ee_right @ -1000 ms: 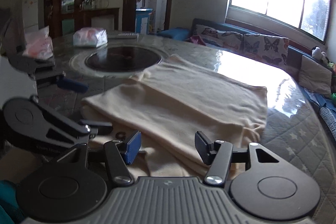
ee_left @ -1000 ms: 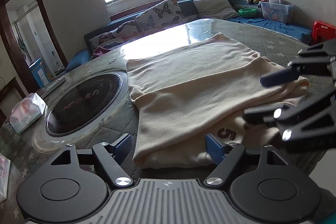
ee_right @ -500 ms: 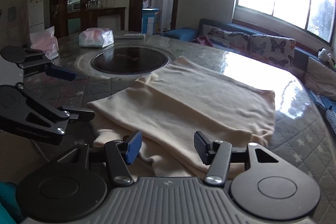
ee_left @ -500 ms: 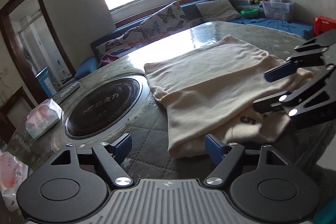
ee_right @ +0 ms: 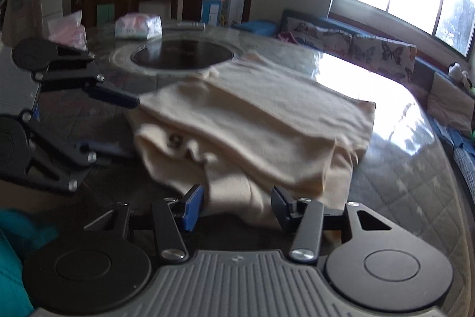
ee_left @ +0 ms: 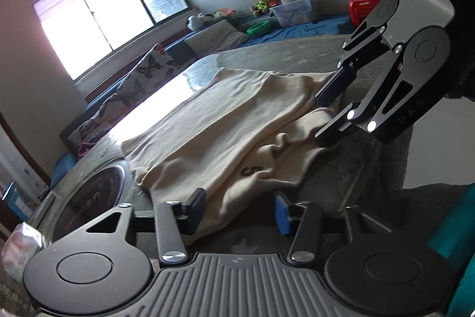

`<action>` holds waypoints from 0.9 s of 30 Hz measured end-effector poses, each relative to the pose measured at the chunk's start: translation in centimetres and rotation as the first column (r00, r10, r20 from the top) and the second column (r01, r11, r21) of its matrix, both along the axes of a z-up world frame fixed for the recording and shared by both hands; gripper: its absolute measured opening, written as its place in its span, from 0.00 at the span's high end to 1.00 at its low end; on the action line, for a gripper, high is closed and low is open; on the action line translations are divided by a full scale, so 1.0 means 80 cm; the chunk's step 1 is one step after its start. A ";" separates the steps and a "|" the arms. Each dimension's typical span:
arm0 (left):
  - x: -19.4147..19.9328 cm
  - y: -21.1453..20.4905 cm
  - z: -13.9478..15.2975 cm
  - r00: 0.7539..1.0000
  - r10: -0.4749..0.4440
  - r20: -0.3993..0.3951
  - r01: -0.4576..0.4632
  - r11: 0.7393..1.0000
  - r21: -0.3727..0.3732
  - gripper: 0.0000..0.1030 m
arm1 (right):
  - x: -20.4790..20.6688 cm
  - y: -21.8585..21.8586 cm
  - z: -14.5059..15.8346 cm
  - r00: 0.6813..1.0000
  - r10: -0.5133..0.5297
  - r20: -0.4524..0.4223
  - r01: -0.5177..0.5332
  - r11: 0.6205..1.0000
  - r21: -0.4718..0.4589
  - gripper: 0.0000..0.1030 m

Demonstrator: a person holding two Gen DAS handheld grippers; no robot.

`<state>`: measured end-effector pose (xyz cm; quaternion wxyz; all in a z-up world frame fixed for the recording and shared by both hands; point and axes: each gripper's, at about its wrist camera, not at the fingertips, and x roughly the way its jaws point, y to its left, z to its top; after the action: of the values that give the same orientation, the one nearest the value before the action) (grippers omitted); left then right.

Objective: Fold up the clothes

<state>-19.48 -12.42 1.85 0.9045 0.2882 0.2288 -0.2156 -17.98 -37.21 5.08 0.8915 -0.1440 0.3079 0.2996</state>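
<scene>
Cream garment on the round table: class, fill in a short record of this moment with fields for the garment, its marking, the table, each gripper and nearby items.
garment: cream knit garment, partly folded in layers, lying flat on the table
marking: dark numeral 5 on the lower layer
table: round table with grey quilted star-print cover; dark round inset plate at its centre
left gripper: jaws open, at the garment's near edge
right gripper: jaws open, at the garment's near edge
nearby: pink tissue pack beyond the plate
</scene>
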 end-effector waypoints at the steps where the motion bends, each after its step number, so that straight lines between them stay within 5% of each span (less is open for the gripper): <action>1: 0.000 -0.003 -0.002 1.000 -0.024 0.004 0.024 1.000 0.005 0.58 | -0.002 -0.004 -0.001 1.000 -0.005 -0.008 0.005 1.000 0.002 0.51; 7: 0.009 0.000 0.000 0.997 -0.081 0.005 0.081 0.997 -0.015 0.87 | -0.010 -0.020 0.010 1.000 -0.004 0.026 0.005 1.000 -0.017 0.47; 11: 0.020 0.008 0.010 0.998 -0.069 -0.013 0.068 0.995 -0.070 0.90 | -0.020 -0.023 0.008 0.997 0.036 0.065 -0.030 0.996 -0.089 0.38; 19: 0.057 0.024 0.040 0.997 -0.038 -0.069 0.024 0.980 -0.196 0.91 | -0.022 -0.007 -0.006 0.978 0.128 0.167 -0.098 0.979 -0.176 0.39; 24: 0.058 0.029 0.041 0.995 -0.056 -0.085 0.036 0.975 -0.220 0.91 | -0.001 0.009 -0.012 0.972 0.157 0.176 -0.124 0.975 -0.182 0.50; 27: 0.053 0.034 0.036 0.993 -0.070 -0.093 0.047 0.972 -0.229 0.89 | 0.016 0.009 -0.009 0.982 0.136 0.130 -0.117 0.982 -0.146 0.69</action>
<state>-15.25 -9.73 4.74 0.9121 0.1785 0.2393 -0.2809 -16.72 -36.53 4.33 0.8778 -0.2453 0.2549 0.3228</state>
